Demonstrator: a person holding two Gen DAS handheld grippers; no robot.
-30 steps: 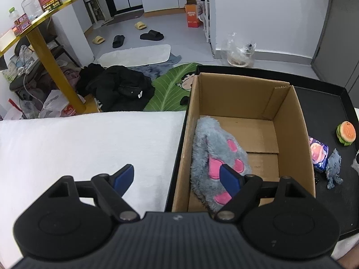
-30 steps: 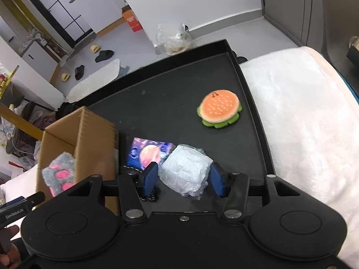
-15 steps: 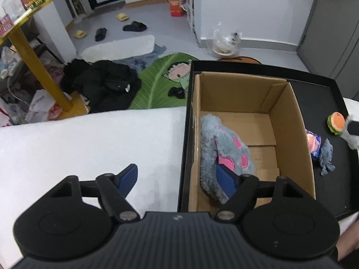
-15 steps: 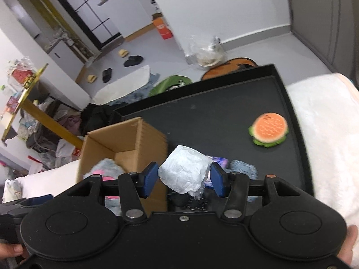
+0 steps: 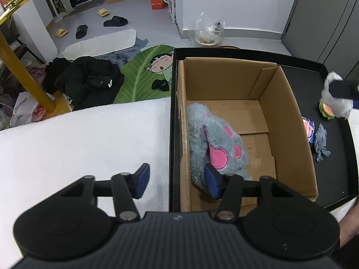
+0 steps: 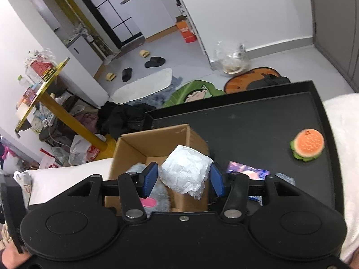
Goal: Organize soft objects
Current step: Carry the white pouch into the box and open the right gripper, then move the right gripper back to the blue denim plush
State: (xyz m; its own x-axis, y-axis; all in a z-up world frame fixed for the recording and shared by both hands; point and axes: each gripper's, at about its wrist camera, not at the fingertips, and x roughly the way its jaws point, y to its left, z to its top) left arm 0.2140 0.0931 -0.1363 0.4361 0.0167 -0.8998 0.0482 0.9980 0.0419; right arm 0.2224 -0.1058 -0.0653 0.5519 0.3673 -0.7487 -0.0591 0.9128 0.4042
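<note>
My right gripper (image 6: 184,180) is shut on a white crumpled soft bundle (image 6: 186,171) and holds it in the air above the right wall of the cardboard box (image 6: 154,140). The bundle also shows in the left wrist view (image 5: 336,98), high at the right. The box (image 5: 285,121) stands on a black tray (image 5: 334,179) and holds a grey plush paw with pink pads (image 5: 217,141). My left gripper (image 5: 177,182) is open and empty over the box's left wall. A burger toy (image 6: 307,144), a colourful packet (image 6: 249,171) and a small blue-grey plush (image 5: 320,142) lie on the tray.
The tray sits on a white fluffy cover (image 5: 78,143). Beyond the edge, the floor holds a green leaf mat (image 5: 143,71), black clothes (image 5: 89,83), slippers and a yellow table leg (image 5: 27,78).
My right gripper has lifted the white bundle off the tray and carried it left, over the box's right wall. My left gripper has drawn back a little from the box, still open.
</note>
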